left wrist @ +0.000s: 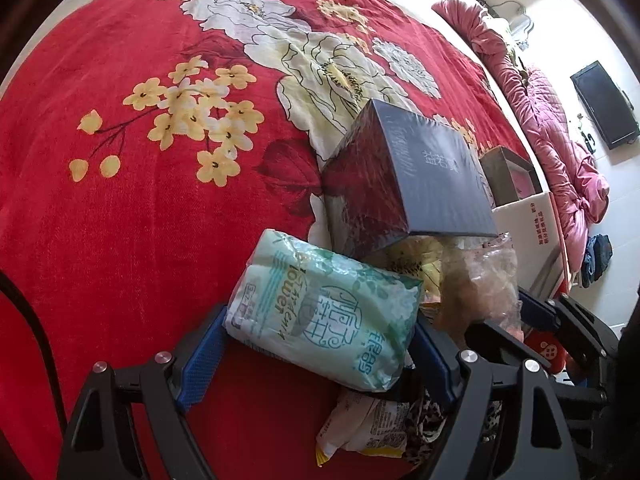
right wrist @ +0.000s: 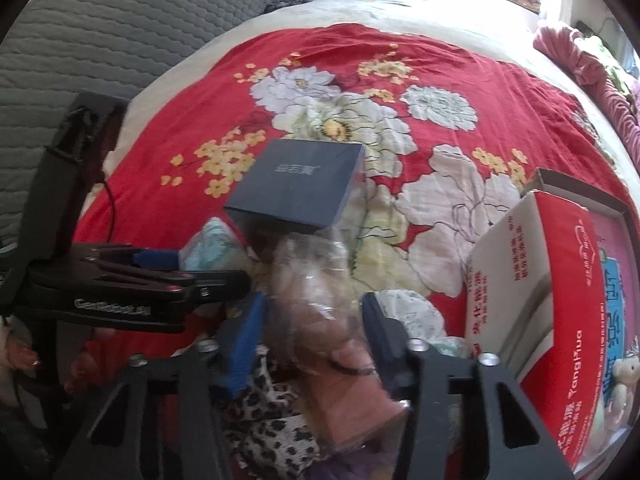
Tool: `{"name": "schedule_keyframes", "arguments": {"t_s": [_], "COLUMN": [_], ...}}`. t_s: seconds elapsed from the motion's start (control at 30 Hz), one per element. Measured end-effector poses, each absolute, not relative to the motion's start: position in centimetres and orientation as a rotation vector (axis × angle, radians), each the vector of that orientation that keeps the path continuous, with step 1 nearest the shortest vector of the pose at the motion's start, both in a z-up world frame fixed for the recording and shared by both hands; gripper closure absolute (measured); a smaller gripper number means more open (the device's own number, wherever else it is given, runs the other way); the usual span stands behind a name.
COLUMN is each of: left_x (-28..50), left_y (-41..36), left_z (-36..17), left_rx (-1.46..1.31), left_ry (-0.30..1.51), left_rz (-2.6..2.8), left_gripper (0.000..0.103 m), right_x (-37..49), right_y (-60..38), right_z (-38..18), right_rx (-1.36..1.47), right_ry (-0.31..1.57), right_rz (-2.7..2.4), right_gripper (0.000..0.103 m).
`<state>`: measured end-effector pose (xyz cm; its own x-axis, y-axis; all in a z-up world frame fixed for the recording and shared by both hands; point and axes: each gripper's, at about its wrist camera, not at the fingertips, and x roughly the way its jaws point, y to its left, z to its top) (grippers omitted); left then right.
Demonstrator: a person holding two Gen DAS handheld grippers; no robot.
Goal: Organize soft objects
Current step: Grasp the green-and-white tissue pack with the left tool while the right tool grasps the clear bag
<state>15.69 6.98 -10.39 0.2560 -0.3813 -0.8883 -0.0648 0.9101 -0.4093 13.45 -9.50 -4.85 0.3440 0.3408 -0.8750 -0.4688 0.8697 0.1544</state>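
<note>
My left gripper (left wrist: 316,344) is shut on a pale green tissue pack (left wrist: 324,312), held just above the red floral bedspread (left wrist: 140,220). My right gripper (right wrist: 314,332) is shut on a clear plastic bag holding a pink soft item (right wrist: 332,340), lifted above a leopard-print cloth (right wrist: 272,428). The right gripper and its bag (left wrist: 480,280) also show at the right of the left wrist view. The left gripper (right wrist: 160,280) shows at the left of the right wrist view, with the tissue pack (right wrist: 212,244) behind it.
A dark blue box (left wrist: 412,176) lies on the bed just beyond both grippers, also in the right view (right wrist: 300,184). A red-and-white carton (right wrist: 532,304) stands to the right. A snack packet (left wrist: 360,420) lies below the tissue pack. A pink quilt (left wrist: 560,140) lies along the far edge.
</note>
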Motion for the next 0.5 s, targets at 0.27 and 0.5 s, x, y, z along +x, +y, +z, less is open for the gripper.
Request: {"name": "schedule_keyframes", "arguments": {"t_s": [0.27, 0.5], "left_x": [15.7, 15.0], "left_y": [6.6, 6.8], "left_z": [-10.2, -8.0], "left_rx": [-0.395, -0.442], "left_ry": [1.296, 1.243], "left_rz": [-0.189, -0.186], "left_gripper": [0.023, 0.025], "right_x": [12.7, 12.0], "right_y": [-11.1, -12.8], "right_z": [-2.4, 0.6], "right_rx": [-0.061, -0.014], "right_ry": [1.051, 1.003], "right_rz": [0.498, 0.491], "right_gripper": [0.058, 0.058]}}
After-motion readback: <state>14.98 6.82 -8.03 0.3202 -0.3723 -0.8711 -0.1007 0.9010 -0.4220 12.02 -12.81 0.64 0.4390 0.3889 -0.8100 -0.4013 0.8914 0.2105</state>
